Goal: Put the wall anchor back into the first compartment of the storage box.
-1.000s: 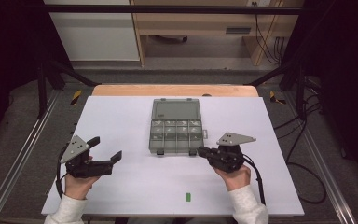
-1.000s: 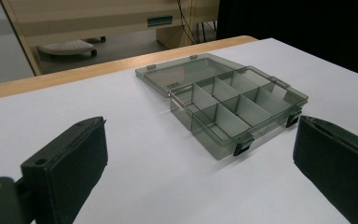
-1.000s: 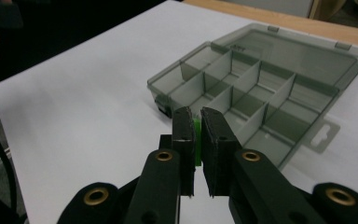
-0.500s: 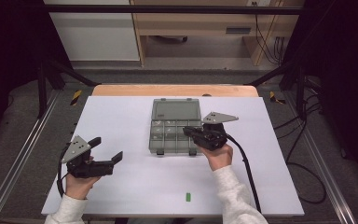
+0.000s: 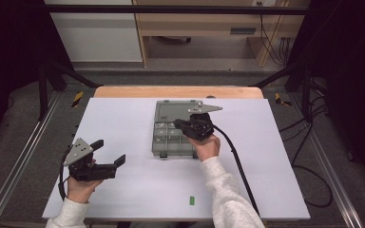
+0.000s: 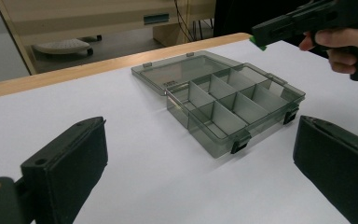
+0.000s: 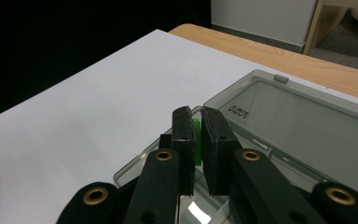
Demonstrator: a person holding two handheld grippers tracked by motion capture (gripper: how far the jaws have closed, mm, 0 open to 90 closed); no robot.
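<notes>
At the left of the high view, the left gripper [image 5: 108, 153] rests low over the white worktop [image 5: 123, 118], held in the person's left hand [image 5: 80, 186]. Its jaws stand released, wide apart with nothing between them, and they point toward the middle of the worktop. In the left gripper view the two black jaws frame the box from well apart.

Near the front edge, a small green piece [image 5: 191, 200] lies alone on the white surface, between the two forearms.

In the middle sits a smoky translucent compartment box [image 5: 168, 142], its lid [image 5: 171, 110] folded flat open on the far side. The dividers split the tray into several cells, and black latches show on its near wall in the left gripper view.

The right gripper [image 5: 178, 125] hovers over the box's tray, held in the right hand [image 5: 206, 145]. Its jaws are clenched on a small green block [image 7: 196, 147], seen between them in the right gripper view, above the tray's cells near the hinge line. A black cable [image 5: 237, 161] trails back from it across the worktop.
</notes>
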